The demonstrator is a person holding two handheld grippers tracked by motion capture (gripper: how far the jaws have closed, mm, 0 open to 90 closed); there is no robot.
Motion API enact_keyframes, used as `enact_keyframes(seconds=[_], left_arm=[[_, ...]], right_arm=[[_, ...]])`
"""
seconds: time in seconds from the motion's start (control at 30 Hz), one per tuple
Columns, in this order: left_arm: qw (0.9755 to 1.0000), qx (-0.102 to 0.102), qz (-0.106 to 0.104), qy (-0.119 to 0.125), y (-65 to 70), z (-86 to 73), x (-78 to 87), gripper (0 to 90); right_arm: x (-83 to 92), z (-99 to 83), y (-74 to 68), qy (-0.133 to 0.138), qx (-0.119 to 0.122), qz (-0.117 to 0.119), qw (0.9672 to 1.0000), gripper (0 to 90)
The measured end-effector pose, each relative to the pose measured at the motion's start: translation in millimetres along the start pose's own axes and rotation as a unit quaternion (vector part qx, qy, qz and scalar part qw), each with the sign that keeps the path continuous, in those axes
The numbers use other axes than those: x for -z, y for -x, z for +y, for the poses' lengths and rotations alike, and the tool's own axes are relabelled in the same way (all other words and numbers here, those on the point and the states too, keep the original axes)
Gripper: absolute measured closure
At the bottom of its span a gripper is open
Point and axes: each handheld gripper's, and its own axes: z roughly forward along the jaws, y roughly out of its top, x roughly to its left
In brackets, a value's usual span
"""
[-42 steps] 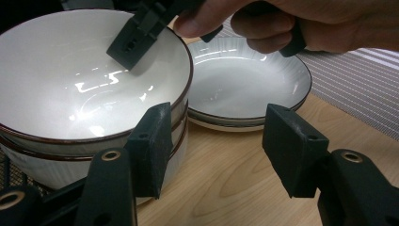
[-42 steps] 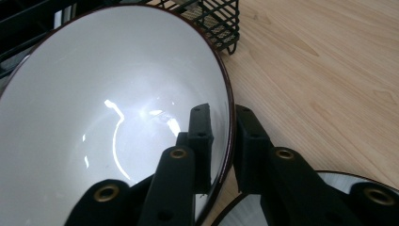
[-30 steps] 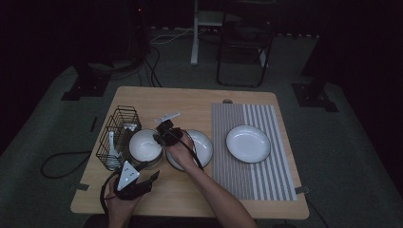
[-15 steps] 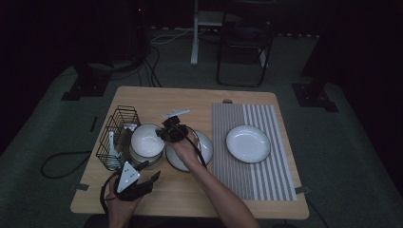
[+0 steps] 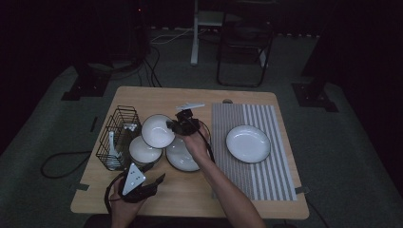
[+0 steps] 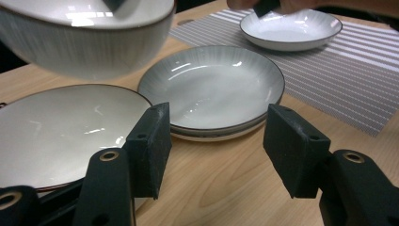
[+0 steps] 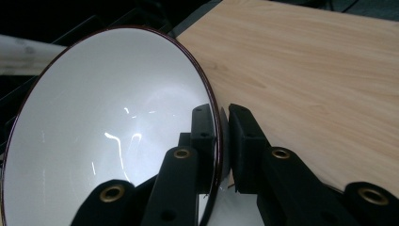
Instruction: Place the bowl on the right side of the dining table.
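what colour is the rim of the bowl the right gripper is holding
Dark reddish-brown, a thin line around the white bowl; clearest in the right gripper view.

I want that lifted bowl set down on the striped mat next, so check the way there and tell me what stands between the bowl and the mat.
The right tongs hold the bowl by its rim, raised above the table. Between it and the striped mat lies the stack of plates, low enough to pass over. The mat already carries a plate, with bare space around it.

A white bowl (image 7: 108, 136) with a dark rim, tilted and lifted off the table, its wall pinched between the right gripper's (image 7: 220, 141) jaws.
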Motion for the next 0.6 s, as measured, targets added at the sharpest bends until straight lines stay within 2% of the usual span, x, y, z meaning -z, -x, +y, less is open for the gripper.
enact_keyframes(seconds=[0.3, 0.6], left_arm=[[0.9997, -0.006, -0.021, -0.013, 5.0, -9.1, -14.2, 42.8], [0.9991, -0.002, -0.028, -0.030, 3.3, -20.9, -28.6, 43.7]], right_arm=[[12.3, 1.2, 16.3, 0.010, -0.009, -0.020, 0.9997, 81.9], [22.5, -1.7, 34.3, 0.011, -0.016, -0.041, 0.9990, 81.9]])
